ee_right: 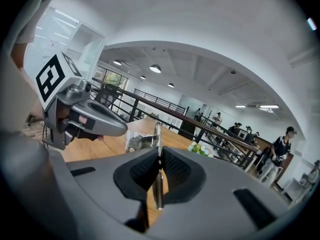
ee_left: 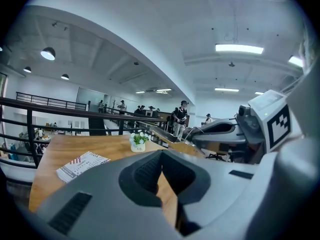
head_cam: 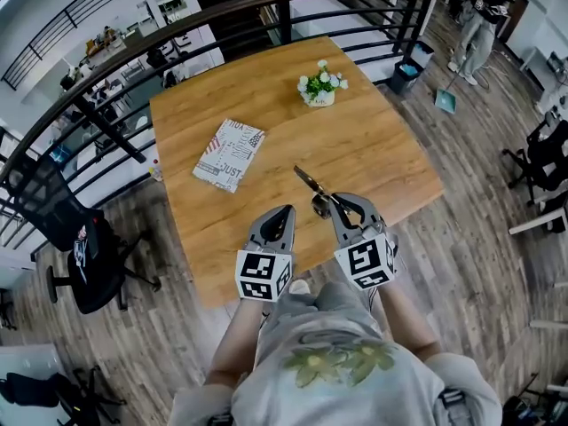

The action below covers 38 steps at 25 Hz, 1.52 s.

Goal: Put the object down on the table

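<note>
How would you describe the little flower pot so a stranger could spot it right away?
Start at the wooden table beside the dark railing. Near its far edge, toward the right, stands a small pale pot of white flowers and green leaves. It is the only upright thing on the tabletop; its neighbour, a printed booklet, lies flat farther left.
</note>
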### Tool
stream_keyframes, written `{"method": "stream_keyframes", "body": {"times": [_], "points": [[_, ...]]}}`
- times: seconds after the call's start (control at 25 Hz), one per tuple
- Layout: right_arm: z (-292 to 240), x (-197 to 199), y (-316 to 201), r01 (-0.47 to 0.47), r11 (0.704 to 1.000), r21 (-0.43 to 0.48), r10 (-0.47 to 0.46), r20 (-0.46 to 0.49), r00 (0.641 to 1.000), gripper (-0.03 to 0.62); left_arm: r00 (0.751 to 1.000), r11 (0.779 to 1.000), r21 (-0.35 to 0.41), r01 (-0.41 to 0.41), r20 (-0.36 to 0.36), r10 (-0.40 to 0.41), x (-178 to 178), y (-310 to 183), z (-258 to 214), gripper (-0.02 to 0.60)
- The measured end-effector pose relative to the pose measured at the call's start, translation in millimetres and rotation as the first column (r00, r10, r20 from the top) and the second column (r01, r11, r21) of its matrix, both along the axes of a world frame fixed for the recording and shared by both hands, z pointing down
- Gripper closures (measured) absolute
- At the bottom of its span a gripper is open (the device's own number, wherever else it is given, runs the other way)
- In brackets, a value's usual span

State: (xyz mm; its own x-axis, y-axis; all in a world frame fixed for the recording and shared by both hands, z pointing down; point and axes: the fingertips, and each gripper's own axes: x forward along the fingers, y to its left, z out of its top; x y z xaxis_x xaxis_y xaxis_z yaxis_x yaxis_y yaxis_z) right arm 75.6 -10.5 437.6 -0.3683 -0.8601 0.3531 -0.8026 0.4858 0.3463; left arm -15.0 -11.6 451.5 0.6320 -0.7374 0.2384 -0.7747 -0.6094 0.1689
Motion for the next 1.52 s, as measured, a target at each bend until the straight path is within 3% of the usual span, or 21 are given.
{"method": "stream_keyframes", "body": {"times": [0.36, 0.92, 1.52], "points": [[-1.6, -12.1, -36.1, 0.030, 1.000, 0.005, -0.030, 0.007, 1.000, 0.582, 0.999, 0.999, -0.015, 0.051, -0.002, -0.051, -19.7, -22.8, 6.2, 0.569], [-4.2, -20.5, -123.4, 0.078, 0.996, 0.040, -0.076, -0.061, 0.995, 0.582, 0.993, 0.993, -0.018, 0.118, 0.019, -0.118, -38.8, -98.2, 6.8, 0.568], [28.1, -27.0, -174.4, 0.138, 0.990, -0.024, -0.140, -0.118, 0.983, 0.582, 0.986, 0.984, -0.069, 0.165, 0.028, -0.163, -44.9, -142.4, 29.6, 0.569]]}}
